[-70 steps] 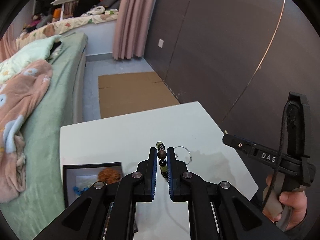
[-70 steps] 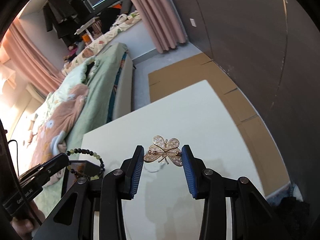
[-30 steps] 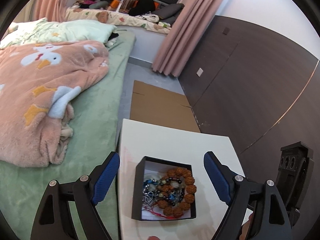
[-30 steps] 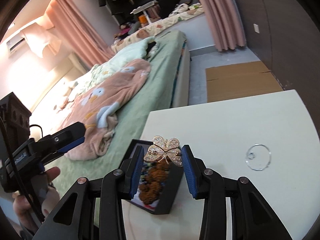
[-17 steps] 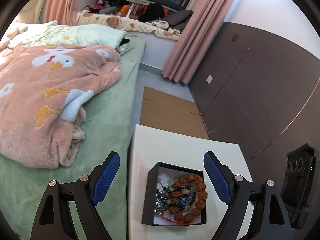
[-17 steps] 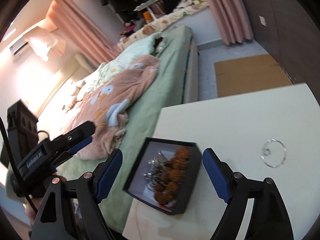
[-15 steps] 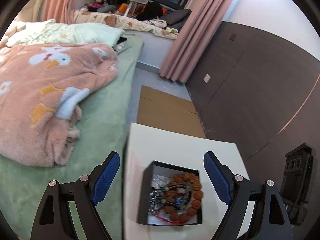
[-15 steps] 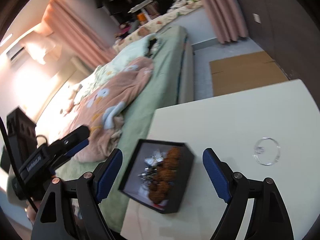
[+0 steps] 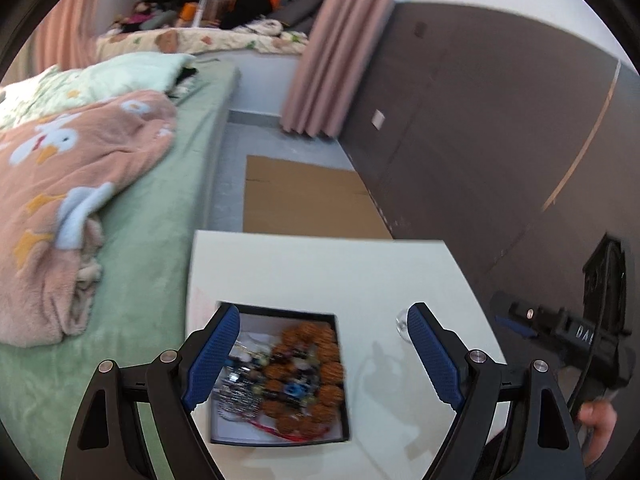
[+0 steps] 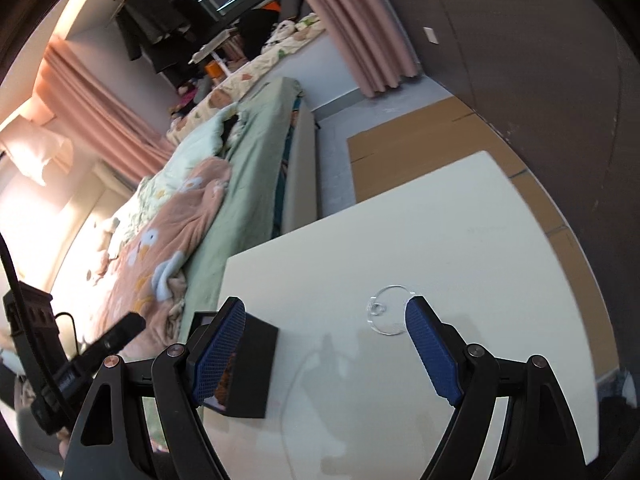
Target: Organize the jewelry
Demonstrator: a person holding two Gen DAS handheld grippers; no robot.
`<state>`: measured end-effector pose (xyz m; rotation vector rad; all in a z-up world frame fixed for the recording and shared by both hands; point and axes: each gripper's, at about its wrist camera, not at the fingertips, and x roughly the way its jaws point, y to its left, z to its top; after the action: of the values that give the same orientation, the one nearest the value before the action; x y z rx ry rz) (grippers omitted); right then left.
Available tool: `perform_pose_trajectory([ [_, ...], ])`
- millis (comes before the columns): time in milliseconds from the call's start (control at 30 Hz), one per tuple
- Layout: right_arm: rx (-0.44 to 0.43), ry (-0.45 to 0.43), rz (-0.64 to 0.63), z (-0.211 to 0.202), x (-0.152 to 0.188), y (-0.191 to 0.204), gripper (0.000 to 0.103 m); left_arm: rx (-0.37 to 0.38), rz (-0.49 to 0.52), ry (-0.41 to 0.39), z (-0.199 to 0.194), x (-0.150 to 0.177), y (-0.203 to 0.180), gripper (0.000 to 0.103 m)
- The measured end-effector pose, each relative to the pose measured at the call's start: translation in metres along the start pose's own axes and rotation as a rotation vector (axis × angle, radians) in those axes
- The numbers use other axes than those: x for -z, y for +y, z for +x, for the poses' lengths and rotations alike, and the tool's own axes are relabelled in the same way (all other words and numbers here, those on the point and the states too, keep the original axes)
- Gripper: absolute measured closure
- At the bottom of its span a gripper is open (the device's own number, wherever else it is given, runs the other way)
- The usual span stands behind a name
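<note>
Both claws spread wide, gripping nothing: left claw (image 9: 323, 354) over the box (image 9: 280, 376) of beads, right claw (image 10: 326, 344) above the table (image 10: 460, 248). 1 piece left out, the clear ring (image 10: 391, 309). Next call, likely: right claw descends, pinches its thin rim.

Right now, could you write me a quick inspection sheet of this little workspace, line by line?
Surface: white table, mostly bare.
Job's things: black jewelry box holding brown bead bracelets; clear ring lying apart on the table.
Clutter: nothing seen.
Grippers: left gripper and right gripper both wide open, holding nothing.
Cables: black cable on the left gripper's handle.
Surroundings: bed with pink blanket, pink curtain, cardboard sheet.
</note>
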<state>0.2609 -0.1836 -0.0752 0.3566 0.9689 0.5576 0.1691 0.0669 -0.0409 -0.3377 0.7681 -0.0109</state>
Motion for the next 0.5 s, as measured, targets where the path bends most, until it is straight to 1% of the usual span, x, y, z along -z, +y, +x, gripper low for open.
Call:
perform_pose_trajectory([
  [67, 0.012, -0.001, 0.013, -0.006, -0.001, -0.01, 0.02, 0.019, 0.036, 0.027, 0.007, 0.001, -0.016, 0.017],
  [133, 0.022, -0.001, 0.028, -0.011, -0.001, -0.019, 0.02, 0.016, 0.066, 0.043, 0.012, 0.001, -0.029, 0.017],
  [167, 0.027, -0.001, 0.039, -0.014, -0.002, -0.024, 0.02, 0.013, 0.079, 0.05, 0.014, 0.002, -0.034, 0.018],
  [300, 0.043, -0.004, 0.075, -0.024, -0.003, -0.045, 0.02, 0.025, 0.131, 0.094, 0.029, 0.0, -0.057, 0.03],
  [367, 0.049, -0.005, 0.088, -0.028, -0.002, -0.051, 0.02, 0.029, 0.157, 0.11, 0.037, -0.001, -0.067, 0.033],
  [500, 0.071, 0.002, 0.109, -0.036, -0.001, -0.066, 0.02, 0.03, 0.193, 0.132, 0.049, 0.0, -0.083, 0.034],
])
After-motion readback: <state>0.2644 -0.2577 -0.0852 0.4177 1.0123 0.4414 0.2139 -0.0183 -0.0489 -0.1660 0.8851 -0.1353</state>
